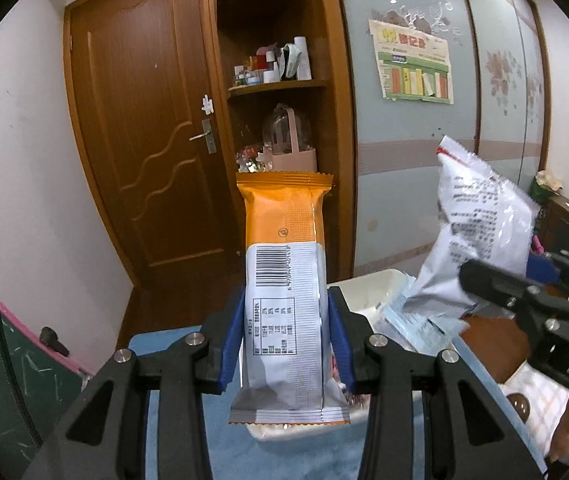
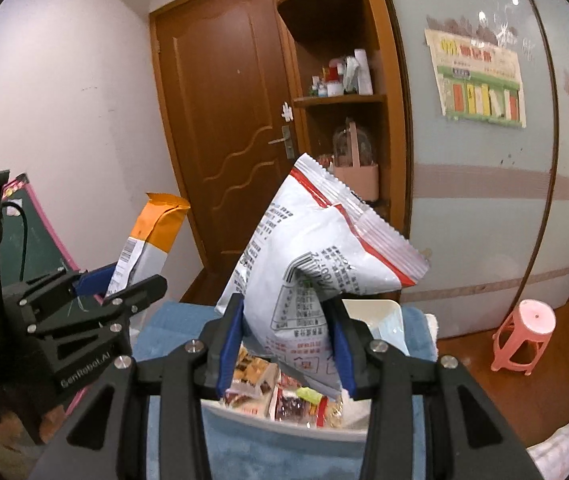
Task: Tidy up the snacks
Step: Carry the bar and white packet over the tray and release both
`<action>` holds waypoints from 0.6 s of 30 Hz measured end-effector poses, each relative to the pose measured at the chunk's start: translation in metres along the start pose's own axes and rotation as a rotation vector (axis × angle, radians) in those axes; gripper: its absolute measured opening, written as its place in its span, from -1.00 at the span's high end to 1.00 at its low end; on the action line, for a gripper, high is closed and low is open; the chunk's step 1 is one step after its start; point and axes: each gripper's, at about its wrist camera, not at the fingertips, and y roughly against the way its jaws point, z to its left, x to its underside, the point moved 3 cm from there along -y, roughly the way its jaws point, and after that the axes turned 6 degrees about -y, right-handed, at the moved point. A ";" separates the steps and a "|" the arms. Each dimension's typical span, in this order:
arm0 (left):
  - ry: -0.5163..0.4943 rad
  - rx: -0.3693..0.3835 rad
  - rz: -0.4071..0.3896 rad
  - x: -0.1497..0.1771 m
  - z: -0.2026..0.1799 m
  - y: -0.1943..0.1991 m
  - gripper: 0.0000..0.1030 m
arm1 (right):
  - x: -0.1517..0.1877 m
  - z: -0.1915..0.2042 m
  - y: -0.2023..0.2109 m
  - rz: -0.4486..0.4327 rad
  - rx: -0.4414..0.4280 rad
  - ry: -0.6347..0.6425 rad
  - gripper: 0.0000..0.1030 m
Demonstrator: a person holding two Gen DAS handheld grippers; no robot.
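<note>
The left gripper (image 1: 286,336) is clenched on an orange-and-white snack pack (image 1: 284,280), its blue pads pressing the pack's two long edges low down, so the wrapper stands upright in the centre of the left wrist view with its crimped orange end on top. The right gripper (image 2: 284,336) is likewise grasping a white snack bag with red trim (image 2: 316,264), pinched near its lower corner; the bag leans up and to the right of the frame, puffed and crinkled.

Both packs hang above a white tray (image 2: 284,424) that sits on a blue cloth (image 2: 180,320) at the bottom of the right wrist view; small wrapped snacks (image 2: 280,392) already lie in it. A second white tray (image 1: 368,292) shows right of centre in the left wrist view, holding a pale blue packet (image 1: 416,324).

The step in hand looks like carrying each pack to its container. To do it well, each pack should probably be lowered until its bottom edge nears the tray floor before the pads part, since both wrappers are light, slippery film and would likely tip or slide if dropped from height. The white bag, held by one corner only, seems the likelier to swing.

The orange pack shows a barcode and a printed table on its white half.
</note>
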 end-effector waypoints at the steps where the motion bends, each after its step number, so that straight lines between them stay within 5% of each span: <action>1: 0.006 -0.001 0.012 -0.002 0.001 -0.013 0.25 | -0.002 -0.001 -0.009 0.013 -0.001 -0.006 0.20; 11: 0.060 0.000 0.191 0.019 0.010 -0.135 0.25 | 0.017 -0.023 -0.104 0.171 0.046 -0.010 0.19; 18: 0.059 -0.005 0.261 0.043 0.010 -0.178 0.25 | 0.035 -0.024 -0.134 0.231 0.059 0.003 0.19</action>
